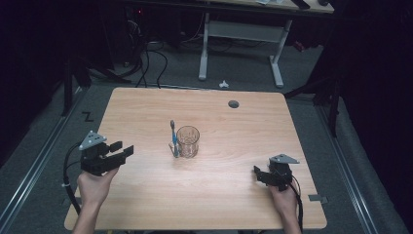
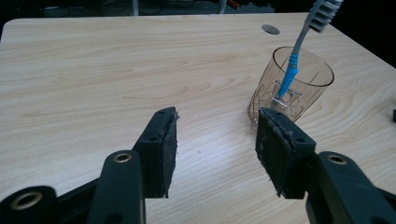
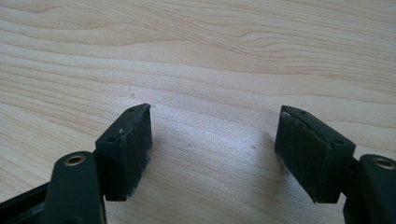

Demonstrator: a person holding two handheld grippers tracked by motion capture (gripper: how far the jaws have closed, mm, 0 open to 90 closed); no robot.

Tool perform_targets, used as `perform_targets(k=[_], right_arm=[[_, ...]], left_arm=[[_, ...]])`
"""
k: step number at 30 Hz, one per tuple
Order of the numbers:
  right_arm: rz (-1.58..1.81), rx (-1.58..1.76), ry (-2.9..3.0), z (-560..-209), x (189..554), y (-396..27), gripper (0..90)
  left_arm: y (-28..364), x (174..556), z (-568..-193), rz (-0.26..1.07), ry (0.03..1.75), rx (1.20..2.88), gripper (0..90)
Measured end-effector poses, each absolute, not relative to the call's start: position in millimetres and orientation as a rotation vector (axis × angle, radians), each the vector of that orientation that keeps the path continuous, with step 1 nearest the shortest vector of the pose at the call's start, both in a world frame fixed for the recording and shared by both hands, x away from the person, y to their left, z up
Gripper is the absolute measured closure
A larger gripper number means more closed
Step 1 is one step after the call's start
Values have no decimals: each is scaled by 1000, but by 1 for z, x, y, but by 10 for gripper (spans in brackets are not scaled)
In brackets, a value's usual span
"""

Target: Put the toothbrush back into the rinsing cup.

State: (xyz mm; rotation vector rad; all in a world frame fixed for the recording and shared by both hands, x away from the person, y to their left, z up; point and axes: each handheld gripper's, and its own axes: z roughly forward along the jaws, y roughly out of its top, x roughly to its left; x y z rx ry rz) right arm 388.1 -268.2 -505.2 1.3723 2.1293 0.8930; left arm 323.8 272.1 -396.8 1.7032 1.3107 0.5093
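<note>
A clear glass tumbler [image 1: 188,141] [image 2: 292,88] stands upright near the middle of the wooden table [image 1: 146,107]. A toothbrush with a blue and grey handle [image 1: 173,139] [image 2: 294,60] leans against the tumbler's left side in the high view, its head up; in the left gripper view its lower end shows through the glass. My left gripper [image 1: 124,148] [image 2: 215,149] hovers to the left of the glass, jaws open with nothing between them, pointing toward it. My right gripper [image 1: 258,174] [image 3: 212,149] sits low near the table's front right, jaws open over bare wood.
A round grey grommet [image 1: 234,104] [image 2: 271,29] is set in the table near its far right edge. Beyond the table stand a white-legged desk [image 1: 238,44] and loose cables on the floor. Rails run along both sides of the table.
</note>
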Motion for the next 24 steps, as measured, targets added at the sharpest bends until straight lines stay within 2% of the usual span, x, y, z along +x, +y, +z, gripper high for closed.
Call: perform_targets(k=[24], right_arm=[[893,1373,2129,-505,388,-268,274]], left_arm=[[285,312,-417,493,1382,1649,485]])
